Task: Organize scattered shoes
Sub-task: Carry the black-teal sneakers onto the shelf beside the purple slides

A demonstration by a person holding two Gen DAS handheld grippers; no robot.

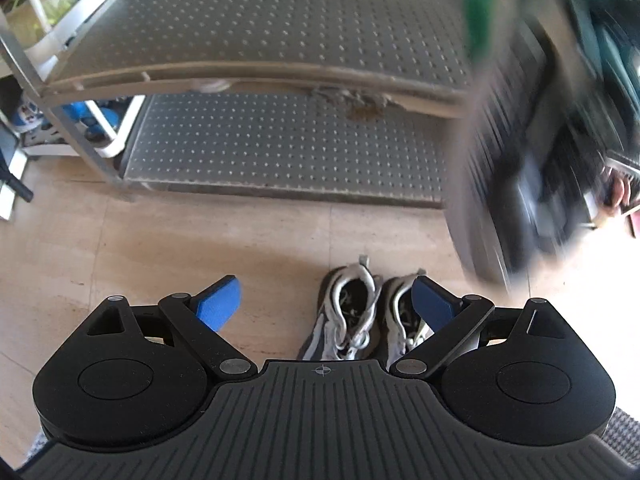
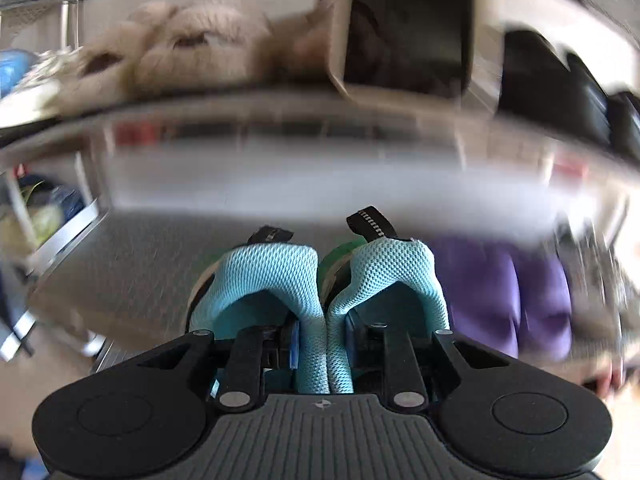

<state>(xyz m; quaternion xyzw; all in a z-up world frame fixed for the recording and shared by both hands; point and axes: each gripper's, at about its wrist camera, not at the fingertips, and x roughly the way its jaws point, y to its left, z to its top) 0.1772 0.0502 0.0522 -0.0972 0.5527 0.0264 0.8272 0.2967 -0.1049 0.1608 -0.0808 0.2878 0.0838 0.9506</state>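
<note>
A pair of grey sneakers (image 1: 356, 312) stands side by side on the tan floor, heels toward the rack. My left gripper (image 1: 326, 304) hangs above them, open, with its right blue pad (image 1: 432, 306) over the right sneaker and nothing held. My right gripper (image 2: 322, 344) is shut on a pair of teal mesh shoes (image 2: 272, 280), pinching their two inner collars together. It holds them in front of a metal shelf (image 2: 140, 264). In the left wrist view a dark and green blur (image 1: 520, 152) fills the right side.
A metal rack with perforated shelves (image 1: 280, 20) stands ahead, its lower shelf (image 1: 280, 148) bare. Fluffy beige slippers (image 2: 180, 48) sit on an upper shelf, purple slippers (image 2: 520, 292) at the right, black shoes (image 2: 560, 80) above them. A white cart (image 1: 52, 20) stands left.
</note>
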